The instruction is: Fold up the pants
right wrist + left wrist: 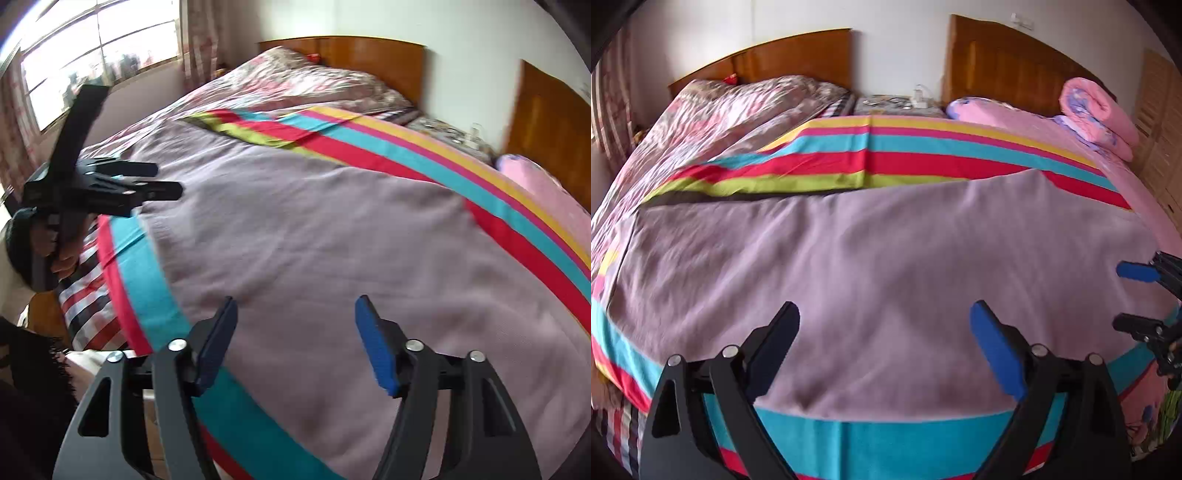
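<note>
Left tongs [884, 347] gape wide; right tongs [295, 341] likewise

One pair of pants [871, 266], two tools, two headboards, one rolled pink blanket [1099, 110].

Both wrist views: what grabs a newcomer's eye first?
The mauve pants spread flat across the middle of the striped sheet. Both grippers hang open over their near edge, left gripper and right gripper, holding nothing. A rolled pink quilt sits far right by the headboard.

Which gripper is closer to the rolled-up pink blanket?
Right. The right gripper hovers over the pants on the side toward the rolled-up pink blanket; the left gripper is farther away.
</note>
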Available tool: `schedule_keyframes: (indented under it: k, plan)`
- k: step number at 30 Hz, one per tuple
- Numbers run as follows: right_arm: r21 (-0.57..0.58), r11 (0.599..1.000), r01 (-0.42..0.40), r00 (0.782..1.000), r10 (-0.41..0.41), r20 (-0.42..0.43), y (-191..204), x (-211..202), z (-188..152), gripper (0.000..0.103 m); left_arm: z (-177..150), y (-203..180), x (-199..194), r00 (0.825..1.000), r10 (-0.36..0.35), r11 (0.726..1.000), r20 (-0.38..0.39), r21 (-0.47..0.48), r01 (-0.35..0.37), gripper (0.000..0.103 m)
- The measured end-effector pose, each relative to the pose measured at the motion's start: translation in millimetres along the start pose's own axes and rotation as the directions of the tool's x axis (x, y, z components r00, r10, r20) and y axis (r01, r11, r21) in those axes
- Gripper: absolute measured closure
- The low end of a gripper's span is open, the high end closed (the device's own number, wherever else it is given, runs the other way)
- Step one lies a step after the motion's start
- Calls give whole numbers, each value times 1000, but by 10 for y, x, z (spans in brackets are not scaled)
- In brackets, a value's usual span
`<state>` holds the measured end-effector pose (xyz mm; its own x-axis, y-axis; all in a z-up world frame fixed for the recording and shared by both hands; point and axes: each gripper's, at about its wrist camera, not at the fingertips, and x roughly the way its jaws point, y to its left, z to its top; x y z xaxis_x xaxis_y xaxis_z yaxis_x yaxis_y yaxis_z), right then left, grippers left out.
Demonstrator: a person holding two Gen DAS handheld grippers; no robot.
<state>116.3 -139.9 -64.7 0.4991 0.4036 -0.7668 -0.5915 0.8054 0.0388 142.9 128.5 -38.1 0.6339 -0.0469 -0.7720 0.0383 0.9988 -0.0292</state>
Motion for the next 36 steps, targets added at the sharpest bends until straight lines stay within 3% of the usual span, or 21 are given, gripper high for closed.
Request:
schedule_keyframes:
  k: [3,5,6,9,12,14,17,19,23,26,34,36]
  plan:
    - [70,992,103,993,-99,-58,-419,-5,-188,29,211,-565,192,996,-90,990,-16,110,91,2]
    - [105,988,115,987,-101,-128,-630,63,-387,28,276,-903,349,992,-122,977,-37,173,127,2]
    - [110,990,83,994,-74,-84,-681,2,-468,27,285,-1054,472,989,-136,969,-61,200,146,2]
    - [138,990,43,997,-33,-75,-744,-128,-603,26,216,-1319,897,981,-85,962,-177,243,127,2]
    - [162,982,95,995,-90,-39,-813,-336,-611,25,249,-1368,1011,975,-65,969,-212,221,112,1]
    - [193,974,117,992,-124,23,-925,-510,-599,25,358,-1422,961,979,-58,973,-196,208,99,2]
    - [278,945,172,977,-201,77,-1187,-667,-608,23,534,-1655,798,985,-108,960,-132,244,138,2]
    - [324,923,207,970,-237,57,-1365,-656,-661,22,626,-1909,792,983,-149,944,-103,281,173,2]
    - [341,888,308,950,-303,-70,-1615,-519,-892,21,644,-2390,972,969,-206,909,-137,339,242,2]
    - [273,916,295,955,-295,-44,-1614,-465,-1031,22,417,-2693,1174,956,-213,883,-202,379,277,1]
    - [304,924,231,973,-217,-80,-1681,-594,-962,22,329,-2724,1255,958,-230,889,-169,364,277,1]
    - [314,924,219,975,-222,-28,-1764,-734,-811,22,303,-2719,1230,958,-232,890,-166,362,278,1]
